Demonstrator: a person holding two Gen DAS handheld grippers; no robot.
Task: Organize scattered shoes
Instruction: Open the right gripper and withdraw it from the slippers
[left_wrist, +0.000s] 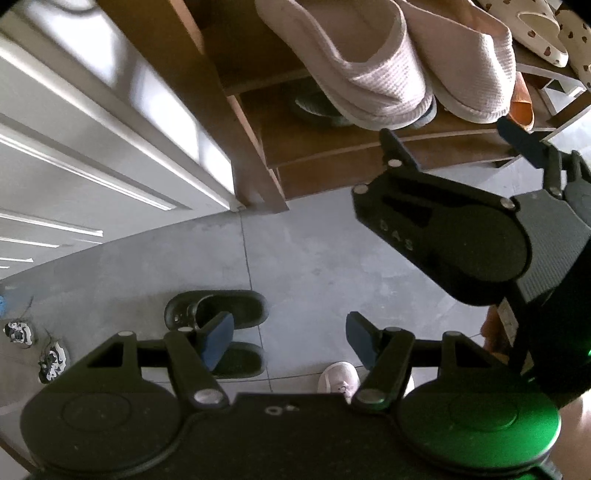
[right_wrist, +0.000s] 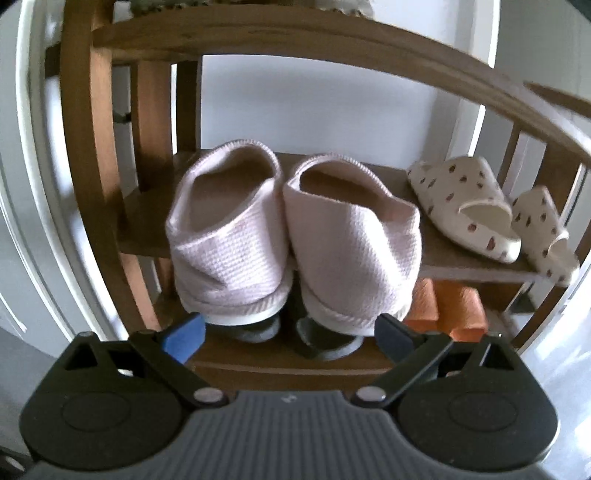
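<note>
A pair of pale pink cloth slippers (right_wrist: 229, 229) (right_wrist: 354, 243) stands on the middle shelf of a brown wooden shoe rack (right_wrist: 96, 147), heels overhanging the front edge. My right gripper (right_wrist: 290, 334) is open just below and in front of those heels, nothing between its blue pads. In the left wrist view the right gripper (left_wrist: 454, 136) hangs before the rack. My left gripper (left_wrist: 290, 336) points down at the grey tiled floor, open and empty. Under its left finger lie two black slippers (left_wrist: 218, 314). A pinkish-white shoe (left_wrist: 338, 380) peeks out near its right finger.
Cream spotted slippers (right_wrist: 465, 206) share the shelf to the right. Orange shoes (right_wrist: 447, 306) and dark slippers (right_wrist: 325, 339) sit on the shelf below. Black-and-white sneakers (left_wrist: 53, 360) lie on the floor at far left. A white panelled door (left_wrist: 92, 147) stands beside the rack.
</note>
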